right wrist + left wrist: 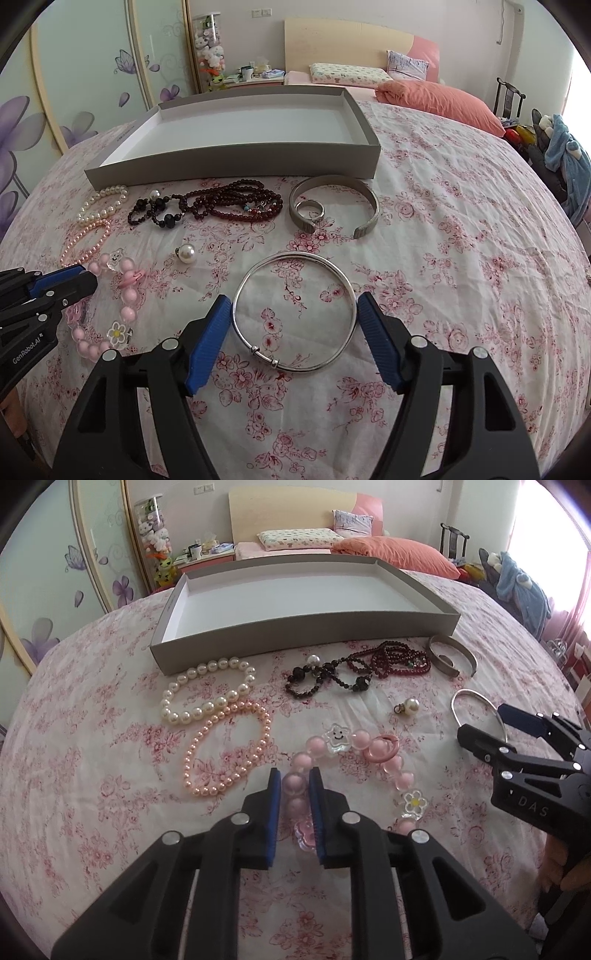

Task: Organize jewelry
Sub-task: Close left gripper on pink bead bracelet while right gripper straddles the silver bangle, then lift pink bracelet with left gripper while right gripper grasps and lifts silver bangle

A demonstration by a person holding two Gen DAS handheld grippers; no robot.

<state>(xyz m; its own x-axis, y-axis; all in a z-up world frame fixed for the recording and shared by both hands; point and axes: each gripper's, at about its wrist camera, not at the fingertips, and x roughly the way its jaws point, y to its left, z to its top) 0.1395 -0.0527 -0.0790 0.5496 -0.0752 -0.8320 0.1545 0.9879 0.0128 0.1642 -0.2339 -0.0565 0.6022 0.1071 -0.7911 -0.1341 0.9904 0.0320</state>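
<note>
The left tool (295,786) is nearly closed, its blue pads pressed on either side of a bead of the chunky pink bracelet (373,746), which lies on the floral bedspread (92,794); the rest of that bracelet curls off to the right of the pads, with a clear star charm and a daisy charm along it. The right tool (294,314) is spread wide, holding nothing, with the thin silver bangle (295,258) lying flat on the bedspread between its two pads; the right pad sits just at the bangle's rim, the left one just beside it, though real contact cannot be told.

Beyond the tools, nearer the grey box (236,162), lie a white pearl bracelet (207,690), a pink pearl bracelet (229,753) touching it, a tangle of dark red beads (221,206), a wide silver cuff (334,186) with a small ring (311,208) inside its curve, and a single pearl pendant (186,253). The box is open-topped and sits on the bed behind all the jewelry
</note>
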